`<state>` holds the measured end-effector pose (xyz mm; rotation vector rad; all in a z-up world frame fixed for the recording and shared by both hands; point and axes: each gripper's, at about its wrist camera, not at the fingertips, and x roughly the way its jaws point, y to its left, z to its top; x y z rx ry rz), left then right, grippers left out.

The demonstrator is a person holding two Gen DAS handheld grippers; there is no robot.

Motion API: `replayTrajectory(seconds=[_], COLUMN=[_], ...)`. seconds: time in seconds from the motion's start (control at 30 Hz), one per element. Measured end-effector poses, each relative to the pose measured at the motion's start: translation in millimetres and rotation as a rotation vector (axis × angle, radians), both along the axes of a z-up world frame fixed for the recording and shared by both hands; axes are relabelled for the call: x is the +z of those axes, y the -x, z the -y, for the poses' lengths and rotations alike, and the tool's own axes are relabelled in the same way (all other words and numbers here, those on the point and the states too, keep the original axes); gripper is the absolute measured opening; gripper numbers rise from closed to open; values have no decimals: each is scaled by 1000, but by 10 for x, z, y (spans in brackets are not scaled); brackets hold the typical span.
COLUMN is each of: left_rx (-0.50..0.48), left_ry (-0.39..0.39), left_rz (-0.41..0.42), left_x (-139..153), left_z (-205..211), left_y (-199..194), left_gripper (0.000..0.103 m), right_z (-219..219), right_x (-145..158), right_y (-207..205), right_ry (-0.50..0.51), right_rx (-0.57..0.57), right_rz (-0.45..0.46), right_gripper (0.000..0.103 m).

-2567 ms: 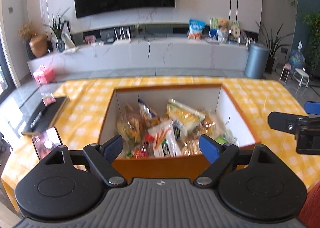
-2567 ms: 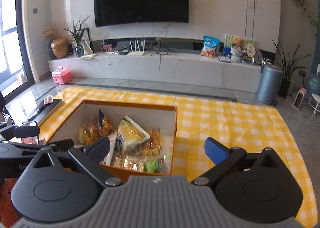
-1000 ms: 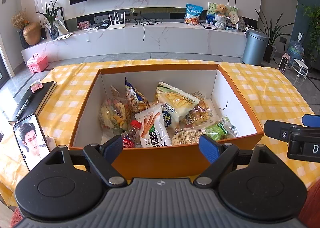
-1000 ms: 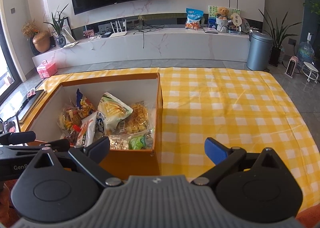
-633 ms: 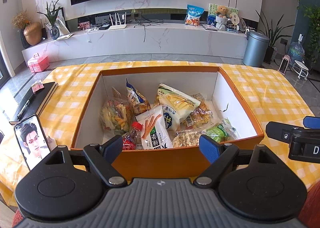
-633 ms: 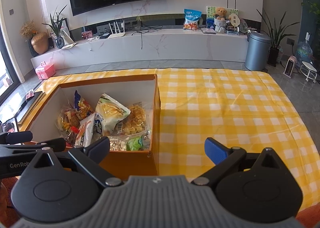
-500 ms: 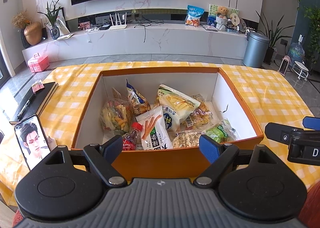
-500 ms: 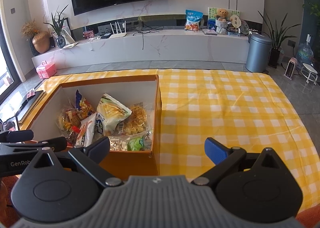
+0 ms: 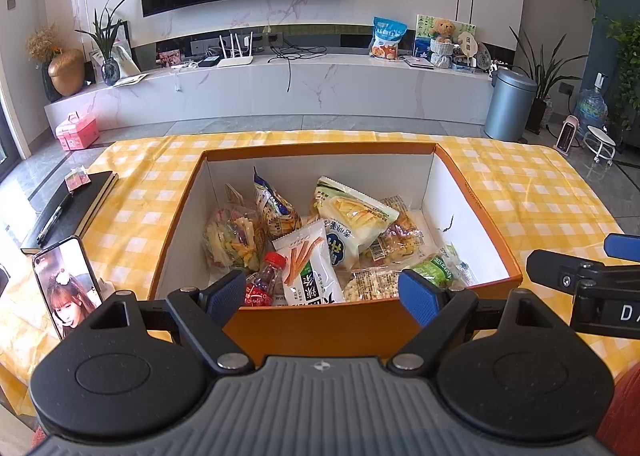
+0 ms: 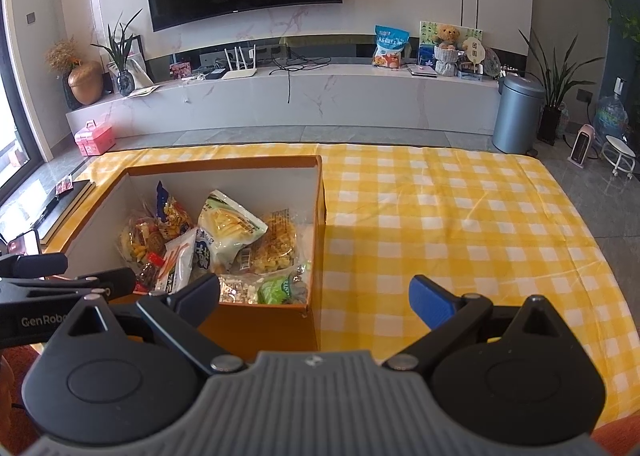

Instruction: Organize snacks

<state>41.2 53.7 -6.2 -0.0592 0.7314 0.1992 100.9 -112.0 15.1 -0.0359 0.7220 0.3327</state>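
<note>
The orange box [image 9: 328,322] sits on the yellow checked tablecloth [image 10: 460,216]. Snack packets [image 9: 352,216] lie inside the box. The left gripper [image 9: 322,294] hovers at its near wall, jaws spread, empty. The right gripper [image 10: 316,296] hovers at its near right corner, jaws spread, empty.

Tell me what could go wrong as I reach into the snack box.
1. The snack packets overlap in the orange box; closing the open left tool on the carrot-stick packet may also catch the red-capped bottle beside it.
2. The phone stands propped left of the box; a leftward swing could topple it.
</note>
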Motion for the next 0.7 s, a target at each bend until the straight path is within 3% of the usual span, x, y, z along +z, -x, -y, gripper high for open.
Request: replayTrajectory(seconds=[0.7], left_rx=[9], left_ry=[-22], left_rz=[13], left_x=[22], left_z=[11], left_y=[42], left_gripper=[101], right_z=[2], right_x=[3], right_y=[19], right_ry=[0], right_rx=[2], right_rz=[2], right_gripper=[98])
